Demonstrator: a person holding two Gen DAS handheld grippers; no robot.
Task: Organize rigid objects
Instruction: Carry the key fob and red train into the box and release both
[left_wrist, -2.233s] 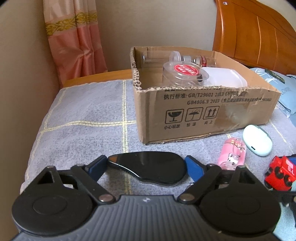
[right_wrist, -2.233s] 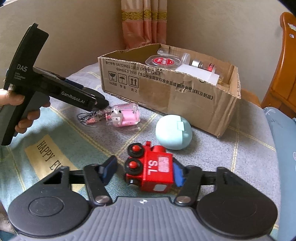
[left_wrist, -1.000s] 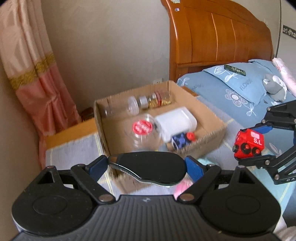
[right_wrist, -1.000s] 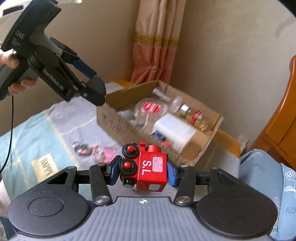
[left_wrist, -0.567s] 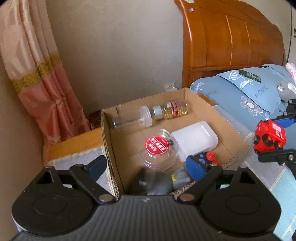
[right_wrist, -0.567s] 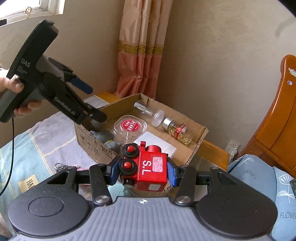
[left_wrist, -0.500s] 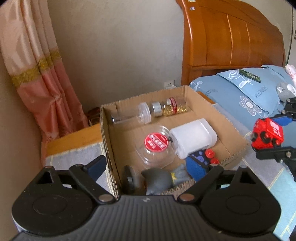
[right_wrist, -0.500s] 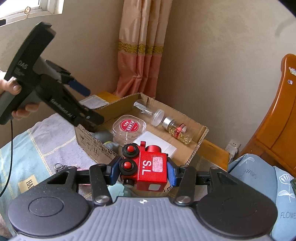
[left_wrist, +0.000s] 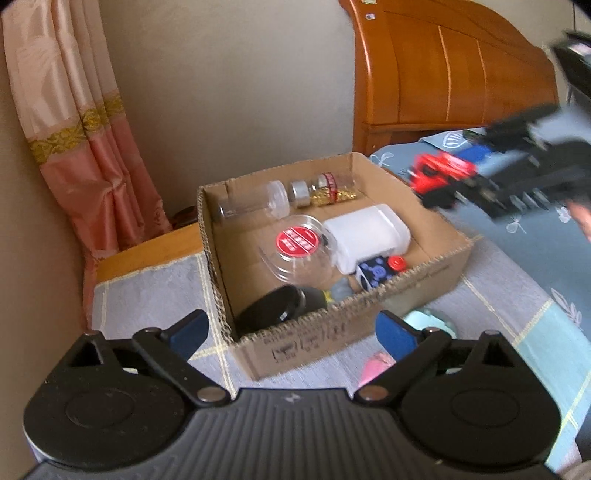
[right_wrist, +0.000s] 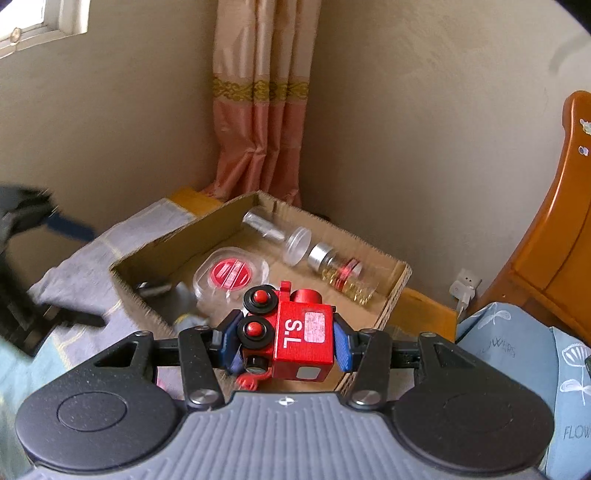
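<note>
My left gripper hangs just short of the cardboard box. Its jaws are opening and nothing is between them. A black oval object lies in the box's near left corner. My right gripper is shut on a red toy train marked S.L and holds it in the air over the box's near edge. In the left wrist view the train and the right gripper show blurred above the box's right wall.
The box holds a clear round tub with a red label, a white plastic container, a jar of gold beads, a clear tube and a blue cube. A mint case and a pink item lie on the blanket in front. Wooden headboard behind.
The left gripper let go of the black object, which dropped into the box, and its jaws spread wider. The right gripper carried the red train from beside the box to over it.
</note>
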